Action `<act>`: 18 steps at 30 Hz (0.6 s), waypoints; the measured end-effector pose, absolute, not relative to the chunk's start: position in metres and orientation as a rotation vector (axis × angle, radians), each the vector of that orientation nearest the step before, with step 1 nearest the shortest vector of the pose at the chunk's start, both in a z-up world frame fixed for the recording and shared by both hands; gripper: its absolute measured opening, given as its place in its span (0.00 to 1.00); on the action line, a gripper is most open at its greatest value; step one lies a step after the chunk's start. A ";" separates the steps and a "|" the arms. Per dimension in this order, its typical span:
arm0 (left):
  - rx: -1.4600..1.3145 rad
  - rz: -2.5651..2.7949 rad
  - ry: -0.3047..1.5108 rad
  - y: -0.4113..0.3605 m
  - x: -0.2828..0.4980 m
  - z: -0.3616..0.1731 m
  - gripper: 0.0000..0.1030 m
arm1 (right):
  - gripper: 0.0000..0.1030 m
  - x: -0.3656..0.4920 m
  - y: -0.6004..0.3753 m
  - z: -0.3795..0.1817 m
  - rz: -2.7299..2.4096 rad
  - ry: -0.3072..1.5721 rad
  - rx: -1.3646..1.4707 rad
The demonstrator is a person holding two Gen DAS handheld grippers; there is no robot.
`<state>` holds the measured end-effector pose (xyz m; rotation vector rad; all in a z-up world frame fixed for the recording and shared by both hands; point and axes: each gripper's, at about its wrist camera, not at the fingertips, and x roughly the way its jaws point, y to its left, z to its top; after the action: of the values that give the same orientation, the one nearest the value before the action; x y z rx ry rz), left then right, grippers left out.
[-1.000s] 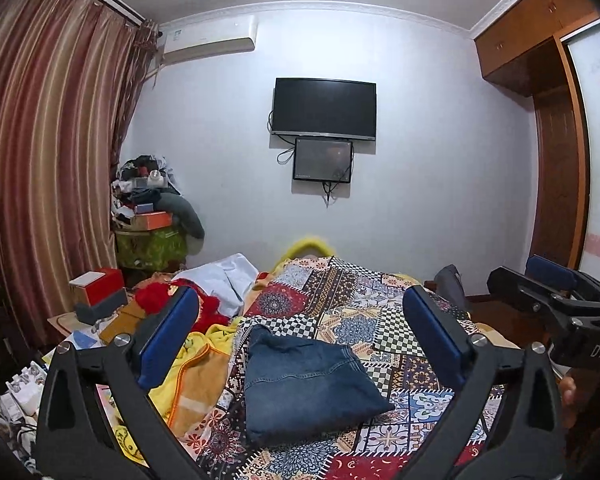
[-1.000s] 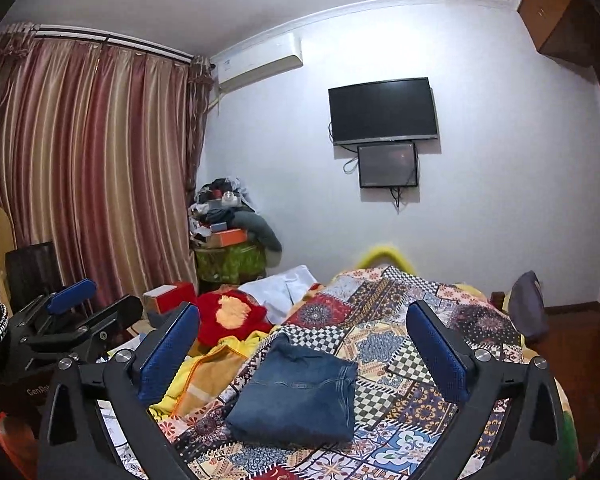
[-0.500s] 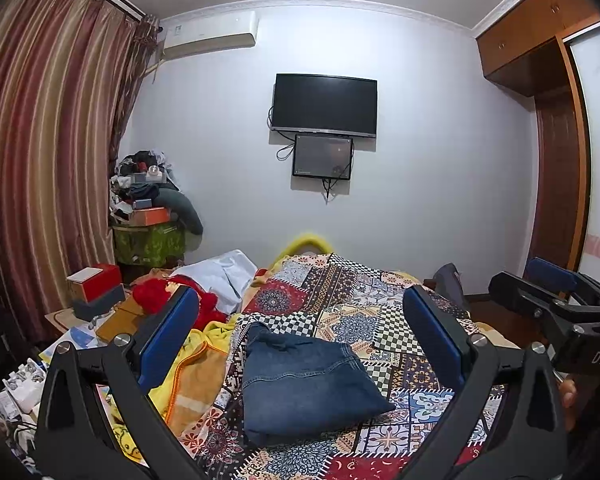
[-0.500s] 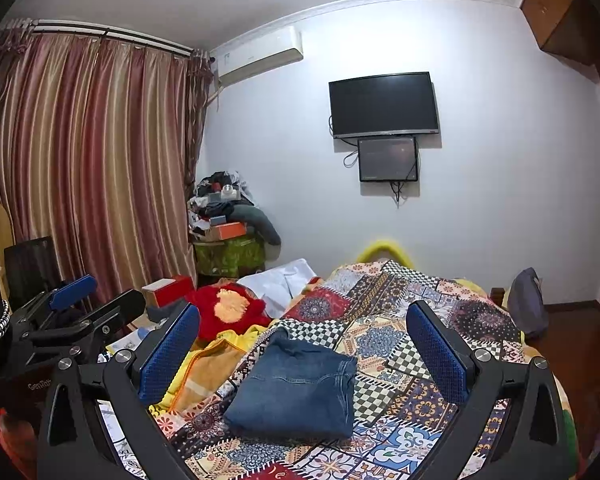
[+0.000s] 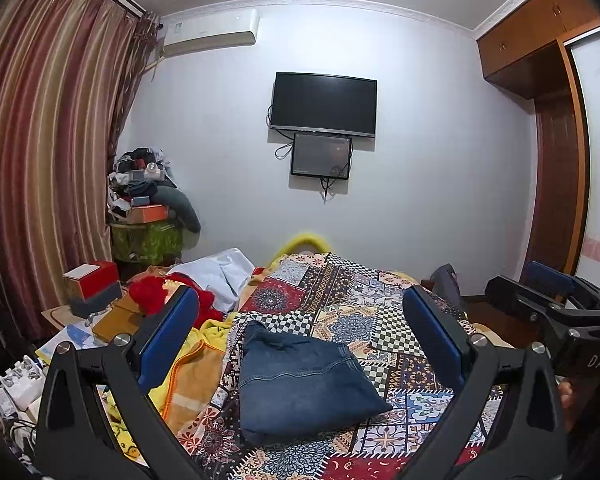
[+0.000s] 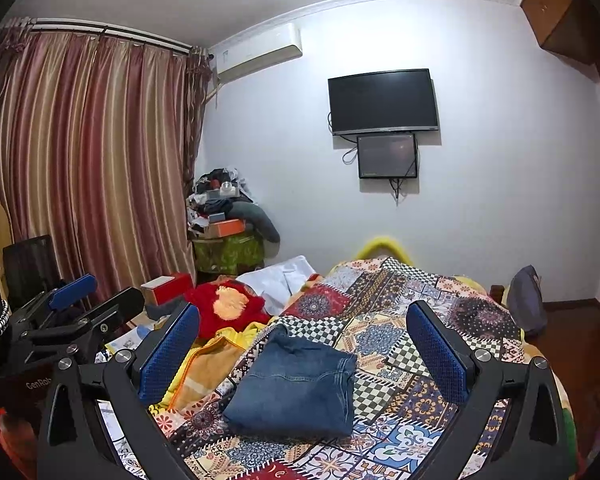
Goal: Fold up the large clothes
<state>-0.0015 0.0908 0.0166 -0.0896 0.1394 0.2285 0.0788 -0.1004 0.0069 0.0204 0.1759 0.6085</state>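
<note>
Folded blue jeans [image 5: 300,384] lie flat on the patterned quilt [image 5: 380,320] of the bed; they also show in the right wrist view [image 6: 296,384]. My left gripper [image 5: 300,332] is open and empty, held above and short of the jeans. My right gripper [image 6: 304,340] is open and empty, also held back above the bed's near end. The right gripper shows at the right edge of the left wrist view [image 5: 548,300]. The left gripper shows at the left of the right wrist view [image 6: 80,308].
A yellow blanket [image 5: 188,372], a red garment [image 6: 228,308] and a white cloth [image 5: 216,276] lie left of the jeans. A red box [image 5: 92,284] and clutter sit on a side table. A television [image 5: 324,106] hangs on the far wall; a wardrobe [image 5: 556,160] stands right.
Both grippers have risen and pulled back slightly, so the jeans sit a little lower in view. The jeans have not moved on the bed.
</note>
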 end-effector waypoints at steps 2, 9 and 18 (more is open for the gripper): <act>-0.091 0.229 0.139 0.090 -0.001 0.016 1.00 | 1.00 0.079 -0.100 0.007 0.607 0.175 0.020; -0.094 0.225 0.145 0.088 0.001 0.015 1.00 | 1.00 0.080 -0.101 0.005 0.606 0.182 0.025; -0.105 0.212 0.151 0.089 0.004 0.013 1.00 | 1.00 0.081 -0.104 0.004 0.607 0.182 0.028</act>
<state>0.0041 0.0886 0.0126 -0.1046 0.1509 0.2118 0.0812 -0.1036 0.0037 0.0281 0.1816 0.6073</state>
